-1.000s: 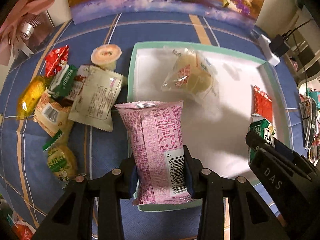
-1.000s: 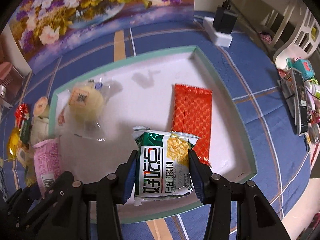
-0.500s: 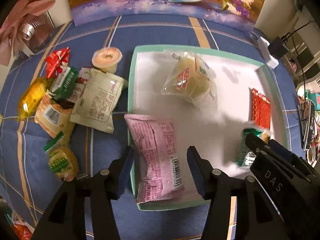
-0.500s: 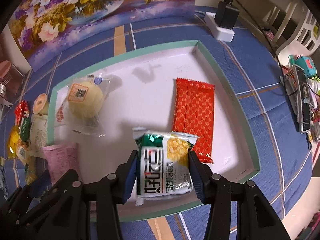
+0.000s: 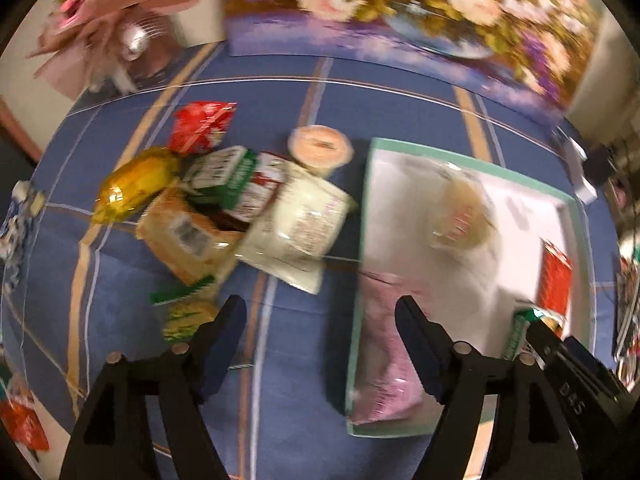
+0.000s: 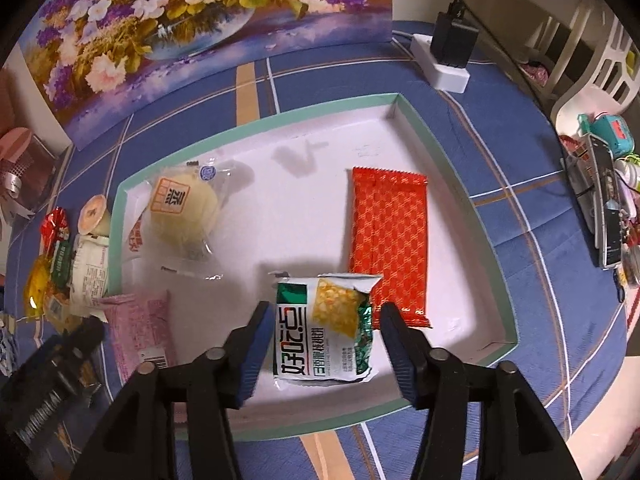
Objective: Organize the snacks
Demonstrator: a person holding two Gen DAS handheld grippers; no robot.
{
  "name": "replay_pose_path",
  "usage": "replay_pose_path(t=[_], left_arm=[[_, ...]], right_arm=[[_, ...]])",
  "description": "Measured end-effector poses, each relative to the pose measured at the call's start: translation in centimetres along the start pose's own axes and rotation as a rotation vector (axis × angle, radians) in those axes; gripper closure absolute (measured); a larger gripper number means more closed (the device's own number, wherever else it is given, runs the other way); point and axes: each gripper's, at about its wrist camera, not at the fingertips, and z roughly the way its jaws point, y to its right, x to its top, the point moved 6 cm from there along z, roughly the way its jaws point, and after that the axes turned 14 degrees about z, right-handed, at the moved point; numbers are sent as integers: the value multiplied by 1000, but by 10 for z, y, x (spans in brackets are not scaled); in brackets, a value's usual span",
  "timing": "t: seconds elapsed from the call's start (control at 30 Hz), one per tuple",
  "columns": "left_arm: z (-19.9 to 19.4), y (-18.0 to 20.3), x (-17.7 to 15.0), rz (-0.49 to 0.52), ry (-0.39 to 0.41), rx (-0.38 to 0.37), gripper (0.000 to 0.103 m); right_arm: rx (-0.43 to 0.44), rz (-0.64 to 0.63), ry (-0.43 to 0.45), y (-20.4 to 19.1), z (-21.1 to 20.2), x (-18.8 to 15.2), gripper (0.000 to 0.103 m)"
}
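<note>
Blue plaid tablecloth (image 6: 532, 208) with a big flower painting (image 6: 192, 20) propped at the back. Nearest, the right gripper (image 6: 320, 344) has its jaws spread, a green-and-white snack pack (image 6: 324, 332) lying loose between them inside the teal-rimmed tray (image 6: 448, 152). The left gripper (image 5: 320, 332) is spread too — holding nothing, over the cloth by the tray's left rim. Also in the tray: a pink packet (image 6: 140, 328), an orange wafer pack (image 6: 388, 240), then a clear-wrapped bun (image 6: 180, 208). More snacks (image 5: 224, 208) sit piled left of the tray, outside it.
</note>
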Motion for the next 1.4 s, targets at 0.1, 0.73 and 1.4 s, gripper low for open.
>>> replay_pose_path(t=[0.1, 0.73, 1.4], left_arm=[[2, -13, -2, -20, 6, 45, 23], [2, -59, -1, -100, 45, 159, 3], [-9, -149, -25, -232, 45, 219, 3]], right_arm=[[16, -13, 7, -4, 0, -1, 33], [65, -68, 23, -27, -4, -2, 0], [191, -96, 43, -58, -20, -11, 0]])
